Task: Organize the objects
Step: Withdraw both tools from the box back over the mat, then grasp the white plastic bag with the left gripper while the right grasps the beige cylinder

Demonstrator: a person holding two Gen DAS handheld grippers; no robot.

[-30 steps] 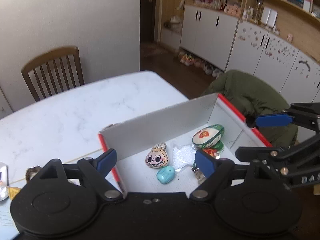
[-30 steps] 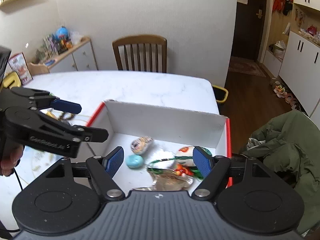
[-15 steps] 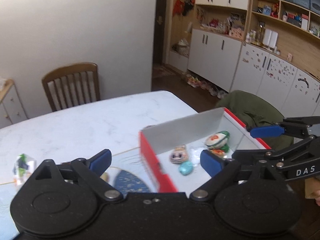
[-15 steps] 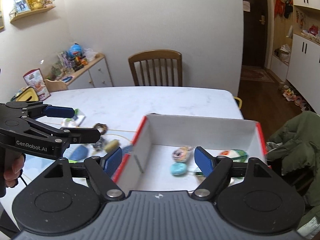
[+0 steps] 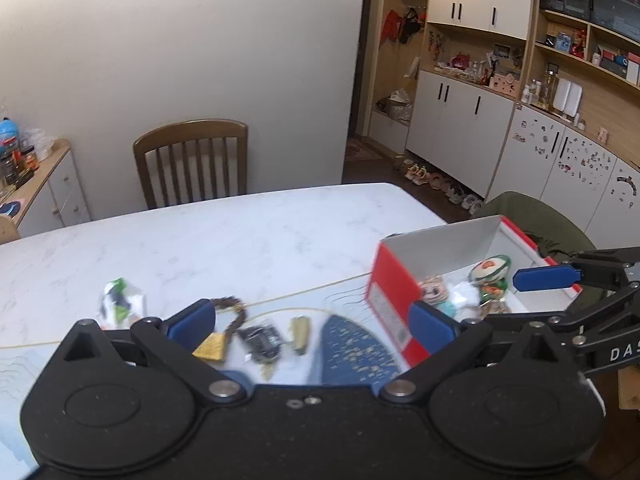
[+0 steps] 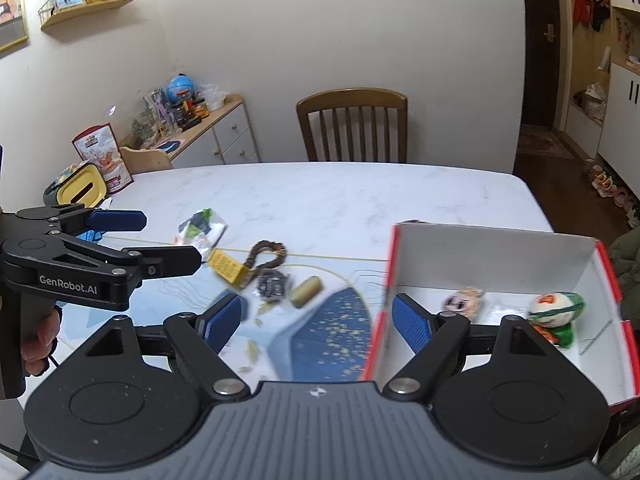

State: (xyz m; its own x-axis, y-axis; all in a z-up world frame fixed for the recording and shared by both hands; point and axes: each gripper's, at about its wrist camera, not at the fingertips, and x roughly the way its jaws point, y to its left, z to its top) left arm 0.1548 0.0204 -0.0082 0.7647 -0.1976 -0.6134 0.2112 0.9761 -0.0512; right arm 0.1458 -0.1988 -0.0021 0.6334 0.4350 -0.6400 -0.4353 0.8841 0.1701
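Between the wide-open, empty jaws of the right gripper [image 6: 316,320] lie a blue patterned mat [image 6: 320,340] and, above it, one yellow block [image 6: 229,267], one bead bracelet [image 6: 268,254], one dark packet [image 6: 273,285] and one tan piece [image 6: 306,286] on the white marble table [image 6: 340,192]. The red-edged box [image 6: 480,252], at right, holds several toys (blurred). The left gripper [image 6: 160,240], marked "GenRobot.AI", gapes empty at left; one wooden chair [image 6: 352,128] stands beyond.
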